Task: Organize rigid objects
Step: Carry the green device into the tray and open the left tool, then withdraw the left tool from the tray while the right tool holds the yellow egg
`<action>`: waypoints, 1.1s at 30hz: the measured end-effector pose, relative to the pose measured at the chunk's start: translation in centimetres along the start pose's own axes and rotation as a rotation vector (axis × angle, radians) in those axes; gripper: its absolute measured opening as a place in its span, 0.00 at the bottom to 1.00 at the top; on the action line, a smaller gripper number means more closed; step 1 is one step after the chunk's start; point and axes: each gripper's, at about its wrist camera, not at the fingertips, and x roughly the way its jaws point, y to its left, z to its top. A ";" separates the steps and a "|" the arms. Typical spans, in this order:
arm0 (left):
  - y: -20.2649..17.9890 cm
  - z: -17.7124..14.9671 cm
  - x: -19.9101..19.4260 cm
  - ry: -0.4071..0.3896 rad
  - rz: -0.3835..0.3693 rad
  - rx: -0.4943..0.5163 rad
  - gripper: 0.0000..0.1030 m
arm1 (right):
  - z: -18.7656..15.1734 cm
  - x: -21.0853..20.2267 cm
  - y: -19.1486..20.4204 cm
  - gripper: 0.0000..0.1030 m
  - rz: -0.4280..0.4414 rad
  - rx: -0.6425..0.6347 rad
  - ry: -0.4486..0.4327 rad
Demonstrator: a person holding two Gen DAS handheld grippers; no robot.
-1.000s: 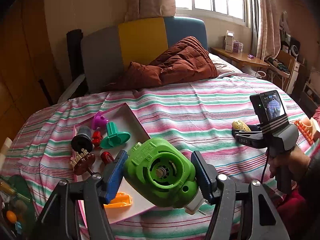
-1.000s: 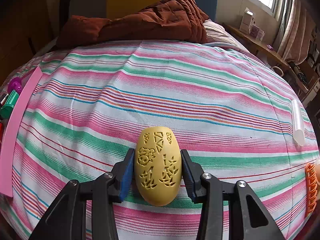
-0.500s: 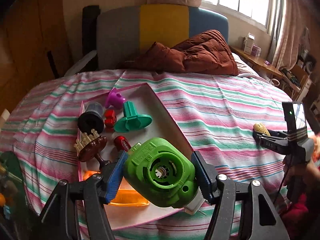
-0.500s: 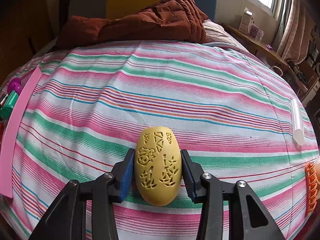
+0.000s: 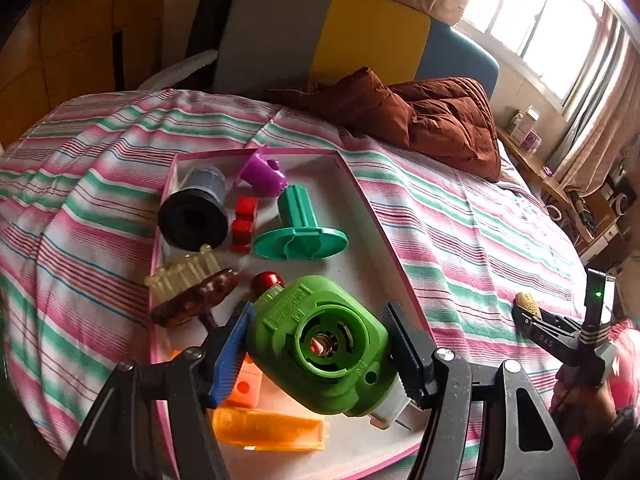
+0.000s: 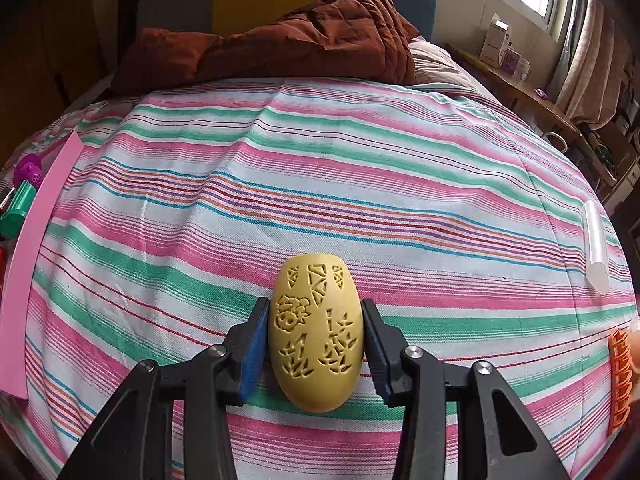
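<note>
Pink tray (image 5: 362,196) already holds several toys. Left gripper (image 5: 318,354) clamps green motor housing (image 5: 320,346) above it; right gripper (image 6: 315,342) grips yellow carved egg (image 6: 316,336), well outside tray.

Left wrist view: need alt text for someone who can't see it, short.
The left tool grips a green plastic housing above a pink-rimmed tray of small plastic parts on a striped bedspread. At the right edge, a hand holds the right tool with a yellow piece.

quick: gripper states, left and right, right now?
Left gripper: shut on the green plastic motor housing.
Right gripper: shut on the yellow carved egg-shaped shell.
</note>
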 end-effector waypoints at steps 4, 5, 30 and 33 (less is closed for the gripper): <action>-1.0 0.8 1.9 0.006 0.019 0.020 0.64 | 0.1 0.1 0.1 0.43 0.000 0.000 0.002; -1.0 1.0 2.5 0.012 0.028 0.024 0.64 | 0.2 0.1 0.1 0.43 0.000 0.000 0.002; -0.4 -0.4 -1.4 -0.095 0.206 0.092 0.77 | 0.1 0.2 0.1 0.43 -0.010 -0.014 -0.004; -0.4 -1.5 -2.4 -0.090 0.209 0.081 0.78 | 0.1 0.3 0.2 0.43 -0.014 -0.017 -0.006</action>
